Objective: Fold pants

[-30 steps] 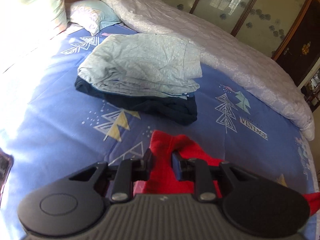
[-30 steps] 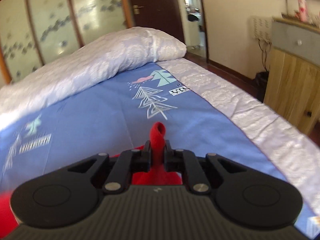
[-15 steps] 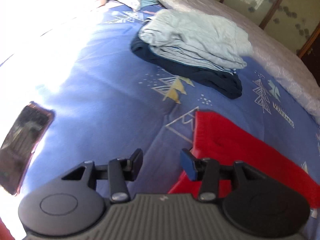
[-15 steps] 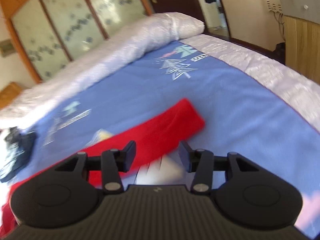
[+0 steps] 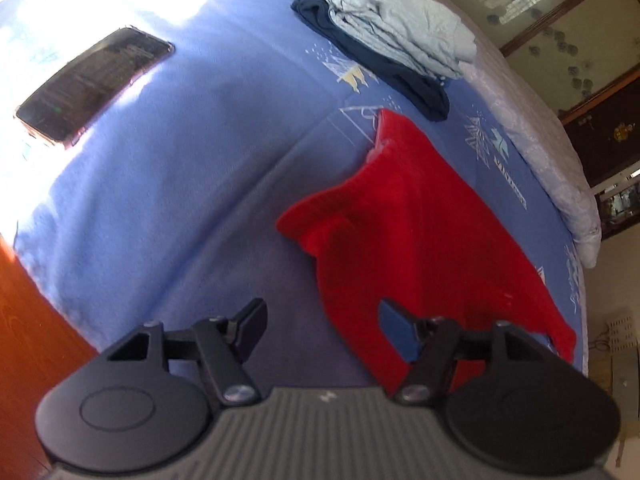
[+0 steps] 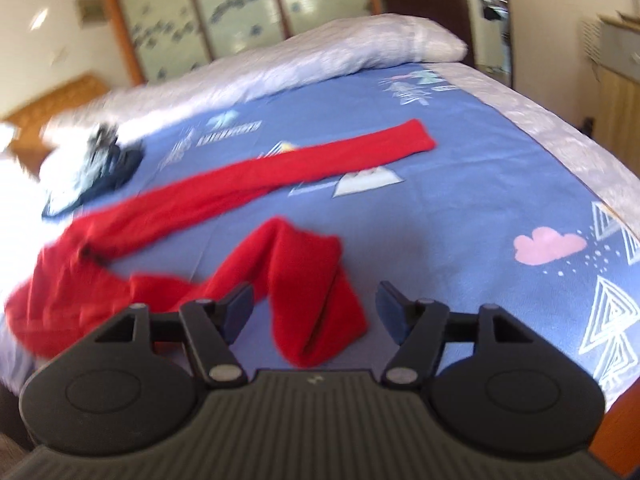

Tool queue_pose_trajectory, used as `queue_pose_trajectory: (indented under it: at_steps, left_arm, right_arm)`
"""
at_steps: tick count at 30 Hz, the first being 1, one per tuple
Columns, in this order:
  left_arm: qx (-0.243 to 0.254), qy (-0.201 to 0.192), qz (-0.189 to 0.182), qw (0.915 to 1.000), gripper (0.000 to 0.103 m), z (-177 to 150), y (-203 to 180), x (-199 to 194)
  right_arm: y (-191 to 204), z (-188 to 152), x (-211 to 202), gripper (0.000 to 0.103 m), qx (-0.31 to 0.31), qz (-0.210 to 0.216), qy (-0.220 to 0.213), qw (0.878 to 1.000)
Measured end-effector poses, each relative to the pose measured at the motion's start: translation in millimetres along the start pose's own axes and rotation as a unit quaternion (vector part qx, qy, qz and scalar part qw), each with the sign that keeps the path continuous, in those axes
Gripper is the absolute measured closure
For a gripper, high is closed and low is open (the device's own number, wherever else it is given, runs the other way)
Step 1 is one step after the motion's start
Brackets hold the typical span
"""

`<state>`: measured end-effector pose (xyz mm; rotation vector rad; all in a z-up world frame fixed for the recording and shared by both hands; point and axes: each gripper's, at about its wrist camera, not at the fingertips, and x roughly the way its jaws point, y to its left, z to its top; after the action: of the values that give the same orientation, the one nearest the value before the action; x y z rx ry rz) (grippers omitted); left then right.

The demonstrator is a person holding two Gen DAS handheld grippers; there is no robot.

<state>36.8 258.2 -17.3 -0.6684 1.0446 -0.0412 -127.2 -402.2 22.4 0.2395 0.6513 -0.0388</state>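
The red pants (image 5: 408, 224) lie on the blue bed sheet (image 5: 180, 168). In the right wrist view the red pants (image 6: 248, 184) have one leg stretched out toward the far right and the other leg bent back, its cuff (image 6: 320, 320) lying near me. My left gripper (image 5: 320, 326) is open and empty, above the waist end of the pants. My right gripper (image 6: 314, 316) is open and empty, just above the near cuff.
A pile of folded clothes, pale blue on dark navy (image 5: 384, 40), sits beyond the pants. A phone (image 5: 92, 84) lies on the sheet at the left. A rolled white quilt (image 6: 280, 64) runs along the far side. The bed's wooden edge (image 5: 36, 328) is near left.
Both grippers let go of the red pants, opened wide and pulled back. The pants now lie spread on the sheet.
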Motion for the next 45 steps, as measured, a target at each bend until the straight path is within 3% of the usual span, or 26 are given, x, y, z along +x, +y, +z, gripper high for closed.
queue_pose_trajectory:
  at_steps: [5, 6, 7, 8, 9, 11, 14, 17, 19, 20, 21, 25, 30, 34, 38, 41, 45]
  left_arm:
    - [-0.029, 0.033, -0.027, 0.9987, 0.042, -3, -10, 33]
    - [-0.029, 0.033, -0.031, 0.9985, 0.046, -5, -13, 40]
    - [-0.029, 0.036, -0.027, 0.9985, 0.067, -5, -16, 46]
    - [-0.033, 0.046, -0.021, 0.9982, 0.096, -4, -19, 52]
    - [-0.046, 0.055, -0.019, 0.9973, 0.098, -4, -19, 56]
    - [-0.051, 0.042, -0.023, 0.9976, 0.098, -3, -21, 50]
    - [-0.038, 0.021, -0.035, 0.9985, 0.098, -3, -22, 29]
    - [-0.041, 0.016, -0.05, 0.9978, 0.098, -7, -19, 18]
    - [-0.035, 0.009, -0.035, 0.9987, 0.098, -13, -20, 16]
    - [-0.029, 0.006, -0.024, 0.9993, 0.098, -14, -20, 18]
    - [-0.03, 0.012, -0.024, 0.9992, 0.098, -16, -18, 20]
    - [-0.042, 0.028, -0.022, 0.9985, 0.098, -18, -11, 26]
    - [-0.036, 0.028, -0.026, 0.9986, 0.097, -14, -12, 25]
    - [-0.04, 0.031, -0.023, 0.9985, 0.097, -12, -14, 29]
    - [-0.044, 0.032, -0.023, 0.9982, 0.092, -13, -10, 27]
    - [-0.046, 0.031, -0.017, 0.9983, 0.078, -10, -8, 24]
    - [-0.035, 0.025, -0.011, 0.999, 0.07, -5, -6, 24]
  right_arm:
    - [11, -8, 38, 0.029, -0.048, -0.008, 0.048, 0.998]
    - [14, -10, 47, 0.036, -0.051, -0.012, 0.063, 0.997]
    - [16, -13, 53, 0.049, -0.061, -0.015, 0.07, 0.996]
    - [20, -15, 58, 0.088, -0.078, -0.032, 0.072, 0.994]
    - [23, -14, 62, 0.09, -0.097, -0.064, 0.073, 0.991]
    - [20, -4, 49, 0.091, -0.108, -0.113, 0.032, 0.987]
    - [3, 20, 10, 0.09, -0.137, -0.22, -0.049, 0.965]
    - [-15, 32, -22, 0.087, -0.144, -0.251, -0.094, 0.953]
    - [-20, 25, -20, 0.084, -0.183, -0.318, -0.107, 0.924]
    - [-25, 17, -16, 0.072, -0.192, -0.343, -0.109, 0.913]
    - [-35, 10, -12, 0.062, -0.185, -0.353, -0.099, 0.912]
    - [-89, -14, -10, 0.064, -0.045, -0.35, -0.029, 0.935]
    - [-126, -5, -30, 0.062, 0.129, -0.276, -0.055, 0.951]
    - [-109, 29, -3, 0.061, 0.153, -0.207, -0.054, 0.965]
    - [-92, 55, 46, 0.053, 0.155, -0.162, 0.004, 0.975]
    - [-82, 74, 88, 0.049, 0.169, -0.155, 0.048, 0.972]
    - [-69, 88, 132, 0.043, 0.178, -0.18, 0.108, 0.961]
